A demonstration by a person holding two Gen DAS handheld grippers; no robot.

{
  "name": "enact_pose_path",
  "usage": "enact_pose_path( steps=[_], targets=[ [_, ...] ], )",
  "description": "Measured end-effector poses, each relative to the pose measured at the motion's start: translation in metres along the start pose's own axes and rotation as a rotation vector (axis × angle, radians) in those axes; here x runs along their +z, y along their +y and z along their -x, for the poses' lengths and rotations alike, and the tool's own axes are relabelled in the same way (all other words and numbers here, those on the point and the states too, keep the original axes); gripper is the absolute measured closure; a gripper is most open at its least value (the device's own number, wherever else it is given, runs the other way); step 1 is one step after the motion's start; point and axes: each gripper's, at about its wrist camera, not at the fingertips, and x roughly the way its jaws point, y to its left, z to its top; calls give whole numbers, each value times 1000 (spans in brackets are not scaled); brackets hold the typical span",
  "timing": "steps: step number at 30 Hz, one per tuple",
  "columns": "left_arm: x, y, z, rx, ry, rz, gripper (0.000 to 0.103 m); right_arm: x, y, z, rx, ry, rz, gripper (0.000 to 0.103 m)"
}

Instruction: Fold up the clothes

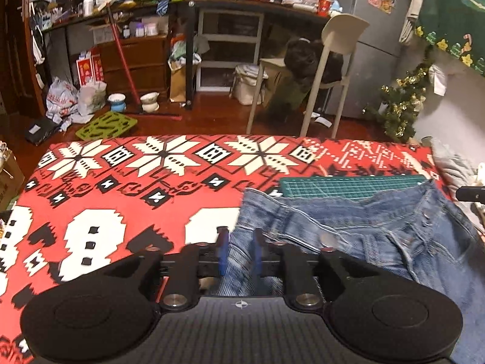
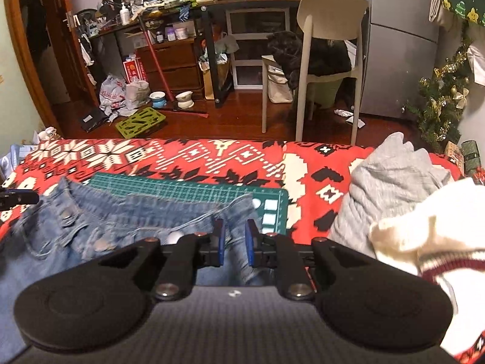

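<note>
Blue jeans (image 1: 379, 236) lie waistband-up on a red patterned blanket (image 1: 121, 188), partly over a green cutting mat (image 1: 348, 186). My left gripper (image 1: 240, 250) is open, its blue fingers astride the jeans' left waist corner. In the right wrist view the jeans (image 2: 91, 230) spread to the left; my right gripper (image 2: 235, 244) is open with its fingers either side of the right waist corner. The cloth between each pair of fingers looks loose, not pinched.
A grey garment (image 2: 391, 188) and a white knit with a maroon stripe (image 2: 439, 242) are piled right of the jeans. The mat (image 2: 188, 189) lies under the waistband. Beyond the blanket's far edge are a chair (image 2: 327, 45), desk clutter and a small Christmas tree (image 2: 439, 100).
</note>
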Motion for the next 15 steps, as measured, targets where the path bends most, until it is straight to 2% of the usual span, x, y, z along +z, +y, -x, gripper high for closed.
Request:
enact_pose_path(
  steps=[2,4,11,12,14,15],
  targets=[
    [4,3,-7,-16,8,-1,73,3,-5,-10,-4,7,-1,85],
    [9,4,-16,-29,15,-5,72,6,-12,-19,1,11,-15,81],
    [22,9,-42,-99,54,-12,72,7,-30,-49,41,42,-92,78],
    [24,10,-45,-112,59,-5,73,6,-31,-54,49,49,-102,78],
    [25,13,-50,-135,66,8,86,6,-35,-62,66,54,-120,78],
    [26,14,-51,-136,64,11,87,6,-36,-65,75,55,-127,78]
  ],
)
